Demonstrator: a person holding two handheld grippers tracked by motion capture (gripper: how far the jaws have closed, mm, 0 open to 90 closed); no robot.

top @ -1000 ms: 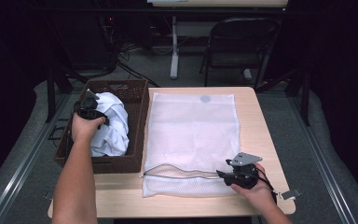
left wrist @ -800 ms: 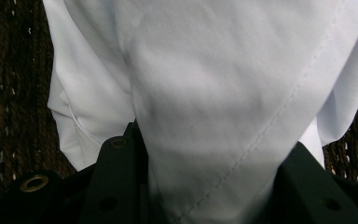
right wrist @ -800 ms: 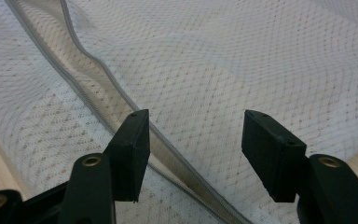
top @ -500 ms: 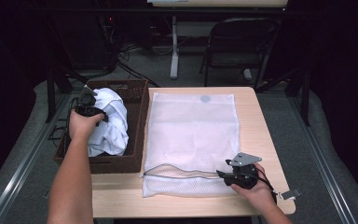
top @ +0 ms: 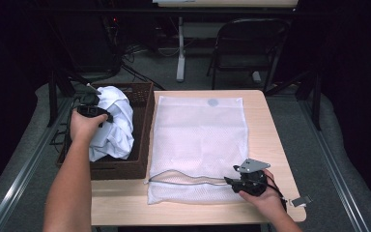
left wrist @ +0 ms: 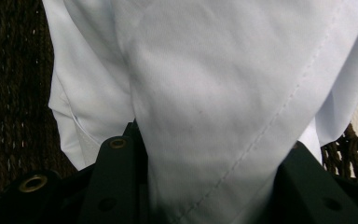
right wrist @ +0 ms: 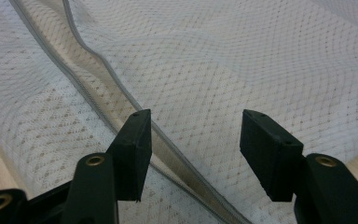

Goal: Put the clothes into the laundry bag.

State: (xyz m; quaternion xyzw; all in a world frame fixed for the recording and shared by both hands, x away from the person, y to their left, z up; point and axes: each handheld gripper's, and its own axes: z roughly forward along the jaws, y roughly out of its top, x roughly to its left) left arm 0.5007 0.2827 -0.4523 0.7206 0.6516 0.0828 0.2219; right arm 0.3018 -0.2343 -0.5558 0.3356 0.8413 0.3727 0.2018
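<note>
A bunched white cloth (top: 117, 126) hangs partly lifted out of the brown woven basket (top: 121, 169) at the table's left. My left gripper (top: 101, 115) is shut on its upper part. In the left gripper view the white cloth (left wrist: 205, 93) is pinched between the black jaws of my left gripper (left wrist: 209, 186). A white mesh laundry bag (top: 198, 135) lies flat mid-table, its zipper mouth (top: 188, 179) gaping at the near edge. My right gripper (top: 231, 181) rests at that mouth, open. In the right gripper view my right gripper (right wrist: 193, 140) stands over the mesh bag (right wrist: 237, 60), with the zipper (right wrist: 93, 60) running under one jaw.
The wooden table (top: 270, 145) ends close to the right hand, where a small grey clip (top: 301, 200) lies near the corner. A folding chair (top: 246, 48) and a desk leg (top: 180, 48) stand behind the table. The basket overhangs the table's left edge.
My left hand has risen, drawing the white cloth higher out of the basket. The right hand and the mesh bag have stayed in place.
</note>
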